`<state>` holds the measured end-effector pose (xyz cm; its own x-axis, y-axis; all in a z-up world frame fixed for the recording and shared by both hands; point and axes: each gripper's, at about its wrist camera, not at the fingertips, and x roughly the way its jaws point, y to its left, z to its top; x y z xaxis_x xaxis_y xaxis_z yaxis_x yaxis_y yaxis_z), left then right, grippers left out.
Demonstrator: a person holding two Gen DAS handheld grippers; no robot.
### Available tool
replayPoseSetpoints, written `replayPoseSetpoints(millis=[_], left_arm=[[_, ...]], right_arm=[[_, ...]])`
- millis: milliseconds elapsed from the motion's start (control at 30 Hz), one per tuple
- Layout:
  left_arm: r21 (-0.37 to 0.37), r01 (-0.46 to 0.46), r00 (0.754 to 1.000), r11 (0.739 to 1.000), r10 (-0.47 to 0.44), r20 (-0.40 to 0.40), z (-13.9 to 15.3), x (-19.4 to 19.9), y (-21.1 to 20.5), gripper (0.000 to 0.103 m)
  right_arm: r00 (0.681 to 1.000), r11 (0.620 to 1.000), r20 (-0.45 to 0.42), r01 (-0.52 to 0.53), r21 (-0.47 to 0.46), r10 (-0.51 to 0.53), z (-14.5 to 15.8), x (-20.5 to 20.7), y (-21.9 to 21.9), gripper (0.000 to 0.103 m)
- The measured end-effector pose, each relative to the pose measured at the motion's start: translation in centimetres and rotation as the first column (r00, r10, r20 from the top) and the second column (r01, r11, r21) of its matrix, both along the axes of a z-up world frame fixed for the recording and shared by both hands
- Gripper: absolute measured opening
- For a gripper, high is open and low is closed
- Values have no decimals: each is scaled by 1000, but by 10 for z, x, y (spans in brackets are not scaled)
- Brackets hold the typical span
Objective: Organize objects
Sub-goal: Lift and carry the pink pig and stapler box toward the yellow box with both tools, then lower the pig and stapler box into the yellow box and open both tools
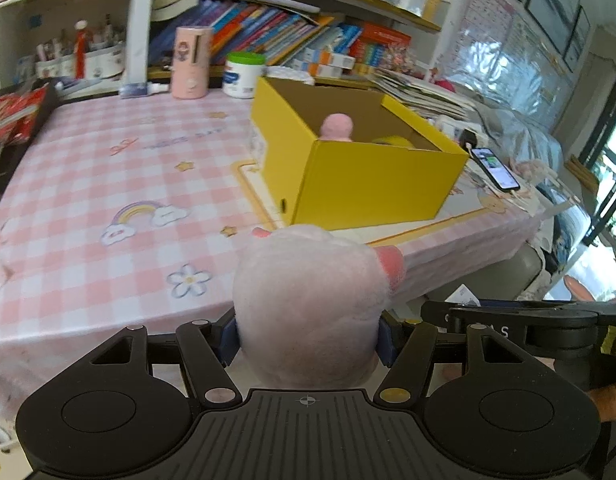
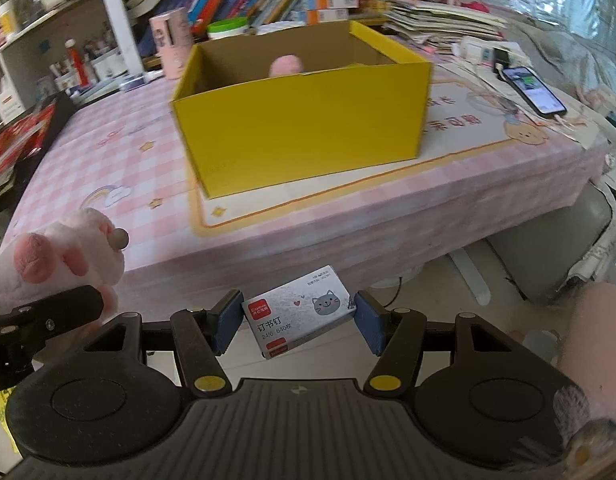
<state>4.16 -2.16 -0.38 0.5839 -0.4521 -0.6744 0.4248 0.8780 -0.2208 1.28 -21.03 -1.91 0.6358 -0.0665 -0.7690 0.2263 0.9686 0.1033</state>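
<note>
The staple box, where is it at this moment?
The staple box is clamped in the right gripper, low in the middle of the right wrist view. It is off the table's near edge, short of the yellow box.

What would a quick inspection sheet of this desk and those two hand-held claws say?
Surface: table under a pink checked cloth, with a cartoon mat under the box.
Job's things: open yellow box on the mat, something pink inside; plush toy; staple box.
Clutter: pink canister, green-lidded tub, paper stack.
Grippers: left claw shut on the plush toy; right claw shut on the staple box; both short of the table's near edge.
Cables: phone with a lead plugged in.
Surroundings: shelves crammed with books.
</note>
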Motion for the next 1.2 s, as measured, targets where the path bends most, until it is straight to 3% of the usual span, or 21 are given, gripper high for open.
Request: replayPoseSetpoints(millis=[433,833,1033,1200], left_arm=[[-33,25,999,999,-24,44,11,25,-43,63],[-67,28,978,997,-14,206,42,57,-83,63],[-34,-9,962,999,17,274,53,81,-106,63],[36,-56,956,998,43,291,52,104,-125,63]], right_arm=[[1000,1000,1,2,-1,-2,6,28,-43,59],[994,1000,107,-4,-10,5,34,66,-88,59],[976,998,212,-42,-53,52,58,95,-107,59],[963,995,250,-83,-62,96,66,127,-122,59]])
